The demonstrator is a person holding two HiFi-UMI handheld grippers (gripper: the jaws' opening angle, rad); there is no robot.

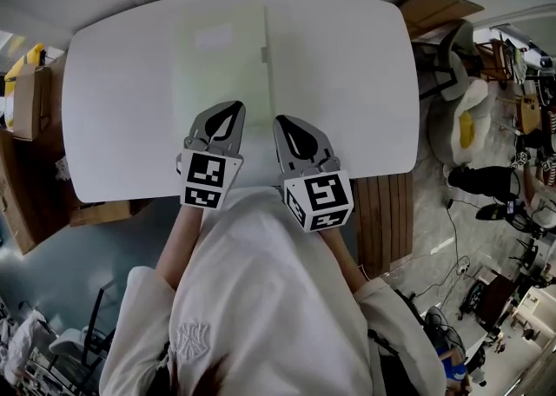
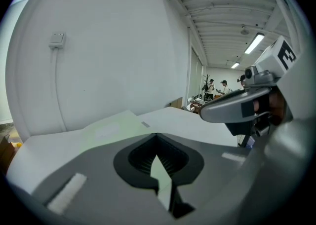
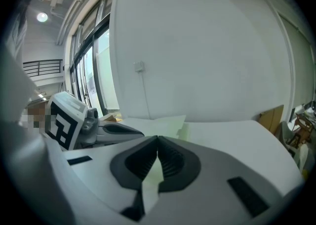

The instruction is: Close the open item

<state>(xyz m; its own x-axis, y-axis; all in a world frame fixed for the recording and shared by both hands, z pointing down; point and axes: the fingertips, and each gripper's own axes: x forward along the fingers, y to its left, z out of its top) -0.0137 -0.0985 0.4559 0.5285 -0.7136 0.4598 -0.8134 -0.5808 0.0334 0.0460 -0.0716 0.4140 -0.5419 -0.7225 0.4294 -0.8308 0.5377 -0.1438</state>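
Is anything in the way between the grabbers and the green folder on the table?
No, nothing visible is. The pale green folder lies flat on the white table, right in front of the left gripper and the right gripper. Both have their jaws shut and empty, with only bare tabletop around the folder.

A white table (image 1: 365,82) fills the head view's centre. A cardboard box (image 1: 30,103) stands at nine o'clock, another (image 1: 434,10) at one, a slatted wooden panel (image 1: 387,221) at four.
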